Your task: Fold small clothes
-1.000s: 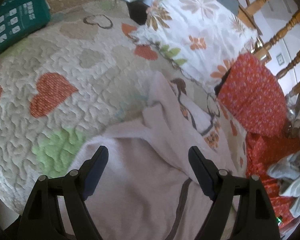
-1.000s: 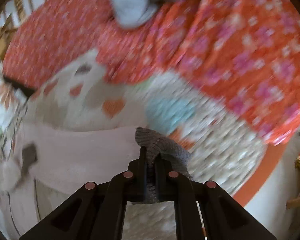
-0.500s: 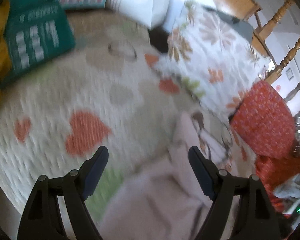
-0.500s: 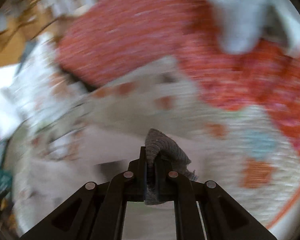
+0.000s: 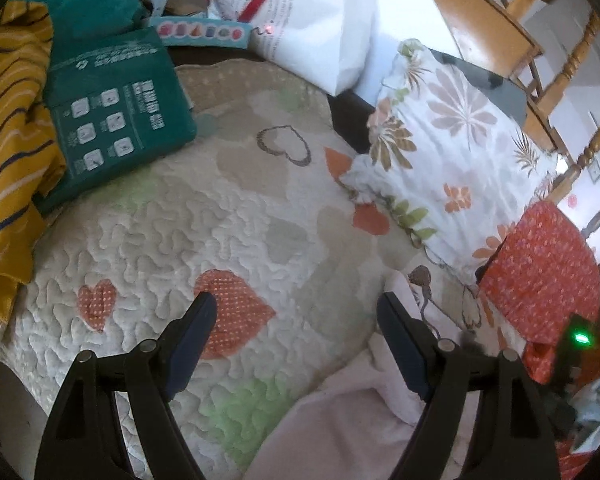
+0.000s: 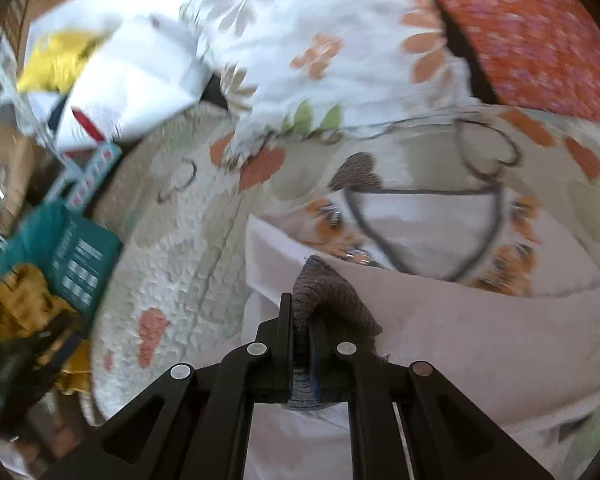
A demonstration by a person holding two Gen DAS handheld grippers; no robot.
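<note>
A pale pink small garment (image 5: pixel 356 420) with dark trim lies spread on a quilted heart-patterned bedspread (image 5: pixel 188 232); in the right wrist view the pink garment (image 6: pixel 480 332) fills the lower right. My left gripper (image 5: pixel 296 316) hangs open over the bedspread just left of the garment's edge, nothing between its fingers. My right gripper (image 6: pixel 300 312) is shut on a grey knitted cloth (image 6: pixel 332 300), whose free end droops over the pink garment. The right wrist view is blurred.
A floral pillow (image 5: pixel 452 152) and an orange-red patterned cushion (image 5: pixel 540 276) lie at the right. A green package (image 5: pixel 116 116), a yellow striped cloth (image 5: pixel 8 128) and a white bag (image 5: pixel 312 20) crowd the far left and back. Wooden chair parts (image 5: pixel 548 40) stand behind.
The left gripper has drifted left off the pink garment and now hangs over the quilt. The right gripper, still clamping the grey cloth, has swung fast from the red cushion side towards the pillow.
</note>
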